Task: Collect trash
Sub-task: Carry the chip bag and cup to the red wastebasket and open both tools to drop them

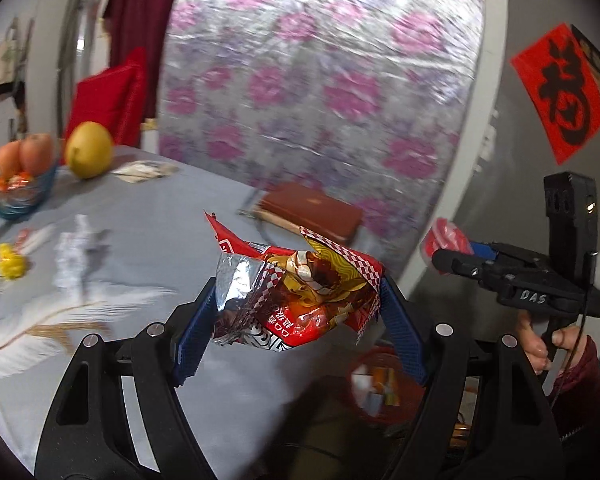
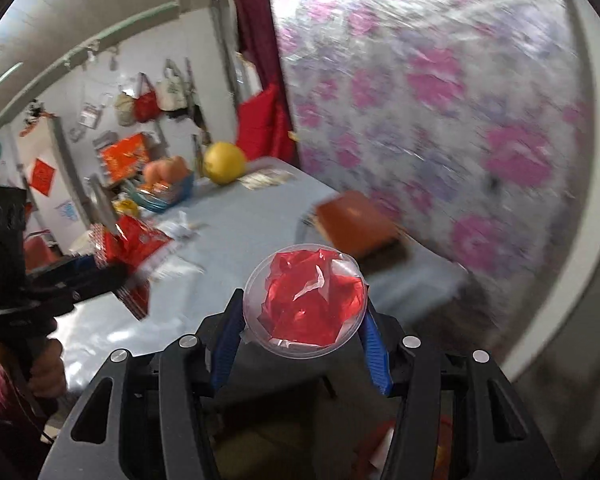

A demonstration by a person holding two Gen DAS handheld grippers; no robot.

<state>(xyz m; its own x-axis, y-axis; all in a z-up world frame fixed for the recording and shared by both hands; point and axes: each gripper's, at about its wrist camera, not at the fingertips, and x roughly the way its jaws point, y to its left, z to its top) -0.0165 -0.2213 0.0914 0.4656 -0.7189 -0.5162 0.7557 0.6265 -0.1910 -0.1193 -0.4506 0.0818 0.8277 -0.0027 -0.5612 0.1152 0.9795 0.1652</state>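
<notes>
We carry two pieces of trash at once: the left gripper (image 1: 296, 312) is clenched on a crumpled snack wrapper (image 1: 300, 296), and the right gripper (image 2: 306, 316) is clenched on a clear lid (image 2: 306, 300) with red plastic (image 2: 312, 304) bunched inside it. Both loads hang past the near edge of the tabletop (image 1: 148, 216), above a red bin (image 1: 376, 384) on the floor below that edge. To do this step well, we judge we should bring each load right over the bin's mouth before letting go, and lower it first, since light foil and film drift. Release one hand at a time so the two do not collide.

Count: two grippers, each with one piece. Left on the tabletop we see one white paper wad (image 1: 76, 256) and one yellow scrap (image 1: 10, 264) toward its left edge, one brown book (image 1: 312, 212) by the far edge, one yellow fruit (image 1: 89, 150), and one bowl (image 1: 20, 200) with at least two apples (image 1: 24, 156)
</notes>
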